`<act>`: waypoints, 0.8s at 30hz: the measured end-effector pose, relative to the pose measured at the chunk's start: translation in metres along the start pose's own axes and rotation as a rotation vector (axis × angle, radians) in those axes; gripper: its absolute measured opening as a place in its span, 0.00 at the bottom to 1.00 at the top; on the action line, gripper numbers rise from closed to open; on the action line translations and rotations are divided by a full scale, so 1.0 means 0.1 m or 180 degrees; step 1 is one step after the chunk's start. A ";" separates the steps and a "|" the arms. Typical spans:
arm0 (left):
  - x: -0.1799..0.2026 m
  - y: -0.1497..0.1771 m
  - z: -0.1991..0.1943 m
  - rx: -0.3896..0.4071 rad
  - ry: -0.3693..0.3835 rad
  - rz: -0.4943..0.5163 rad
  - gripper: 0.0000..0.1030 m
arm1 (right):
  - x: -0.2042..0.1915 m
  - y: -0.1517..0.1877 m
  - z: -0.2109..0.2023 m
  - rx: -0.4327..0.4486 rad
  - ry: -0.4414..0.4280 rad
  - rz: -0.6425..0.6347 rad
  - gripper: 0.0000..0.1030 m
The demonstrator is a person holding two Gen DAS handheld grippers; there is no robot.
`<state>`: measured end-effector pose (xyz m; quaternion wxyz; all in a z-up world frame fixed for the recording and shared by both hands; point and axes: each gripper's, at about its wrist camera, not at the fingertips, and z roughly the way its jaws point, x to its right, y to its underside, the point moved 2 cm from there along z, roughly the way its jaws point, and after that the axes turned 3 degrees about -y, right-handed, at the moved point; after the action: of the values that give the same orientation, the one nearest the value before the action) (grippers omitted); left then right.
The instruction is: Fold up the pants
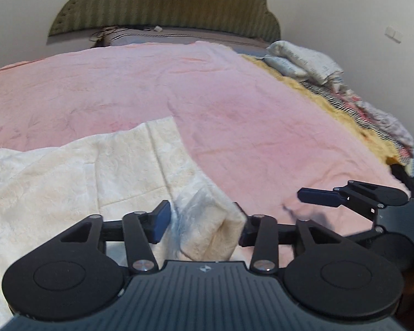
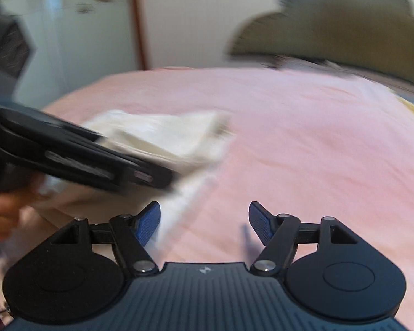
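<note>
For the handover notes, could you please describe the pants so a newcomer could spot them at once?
Start from the bed's pink cover. At its near edge lie the pants, cream and textured, one folded corner between the left tongs. The patterned bedding pile lies far off by the headboard.

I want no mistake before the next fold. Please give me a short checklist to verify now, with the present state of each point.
1. Left gripper released: not clear, a bunched corner of the cream pants sits between its jaws. Cannot tell.
2. Right gripper free: jaws apart, only pink bedspread between them. Ok.
3. Pants lying flat: corner bunched. Not ok.
4. Room for folding on the bedspread: ok.
5. Grippers apart from each other: ok.
</note>
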<state>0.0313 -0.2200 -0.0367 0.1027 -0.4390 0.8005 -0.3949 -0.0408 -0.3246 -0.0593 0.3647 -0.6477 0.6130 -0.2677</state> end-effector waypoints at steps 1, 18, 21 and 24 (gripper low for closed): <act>-0.01 -0.02 -0.06 0.0034 0.0167 -0.0053 0.56 | 0.07 0.00 -0.08 0.0002 0.0206 0.0086 0.69; -1.36 0.32 -0.80 0.0016 -0.1165 -0.0312 0.64 | -0.76 -0.25 0.09 0.0325 -0.0361 0.0046 0.69; -1.38 0.56 -0.77 -0.0163 -0.1110 -0.0135 0.65 | -0.87 -0.13 0.18 0.0001 -0.0255 -0.0224 0.68; -1.34 0.61 -0.93 0.0124 -0.1235 -0.0050 0.64 | -0.80 -0.07 0.15 -0.0151 -0.0223 -0.0141 0.70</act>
<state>0.0253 -0.0460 -0.0435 0.2603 -0.5111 0.7544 -0.3191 -0.0329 -0.2433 -0.0544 0.3645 -0.6786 0.5915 -0.2383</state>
